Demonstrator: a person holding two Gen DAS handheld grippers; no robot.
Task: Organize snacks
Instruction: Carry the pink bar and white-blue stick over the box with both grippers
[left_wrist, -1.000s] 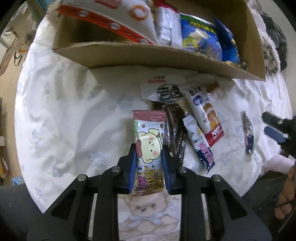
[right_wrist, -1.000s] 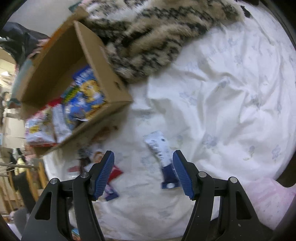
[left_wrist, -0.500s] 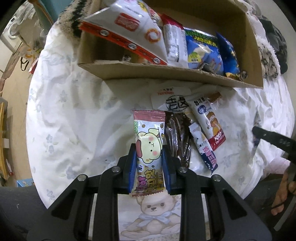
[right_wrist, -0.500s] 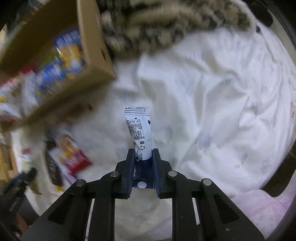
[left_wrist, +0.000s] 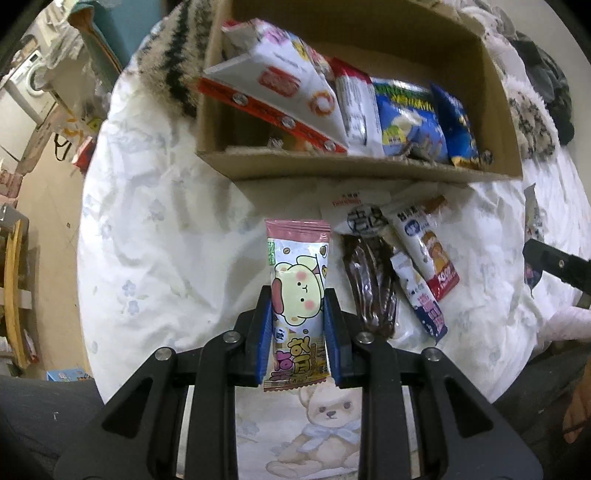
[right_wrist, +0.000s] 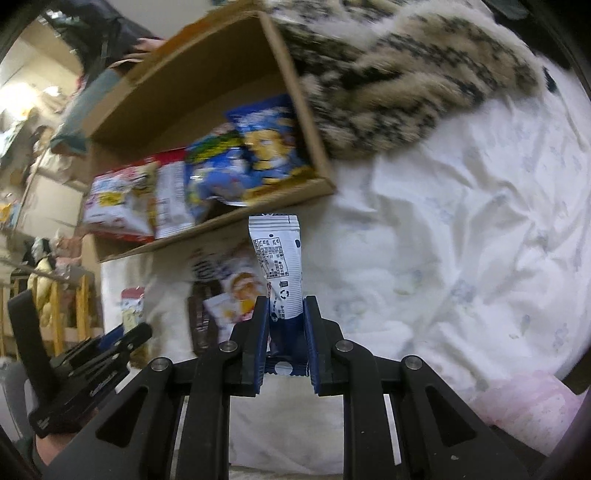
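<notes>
My left gripper (left_wrist: 297, 295) is shut on a pink snack packet with a yellow cartoon dog (left_wrist: 298, 295), held above the white bedsheet. My right gripper (right_wrist: 285, 306) is shut on a white and navy snack stick (right_wrist: 277, 258), lifted off the sheet. A cardboard box (left_wrist: 354, 166) stands ahead, holding several snack bags (left_wrist: 402, 118). Below the box's near wall lie loose snacks: a dark brown packet (left_wrist: 371, 284), a white and red stick (left_wrist: 424, 247) and a blue and white stick (left_wrist: 421, 295). In the right wrist view the box (right_wrist: 295, 96) sits upper left and the left gripper's body shows at lower left.
A furry spotted blanket (right_wrist: 406, 81) lies behind and beside the box. The bed's left edge (left_wrist: 85, 258) drops to the floor, with shelves and clutter beyond. A teddy bear print (left_wrist: 325, 424) marks the sheet under my left gripper. A person's pink sleeve (left_wrist: 565, 325) is at the right.
My right gripper has shut on the white and navy stick and lifted it toward the box. My left gripper, still holding the pink packet, has risen and tilted, bringing more of the box into view.
</notes>
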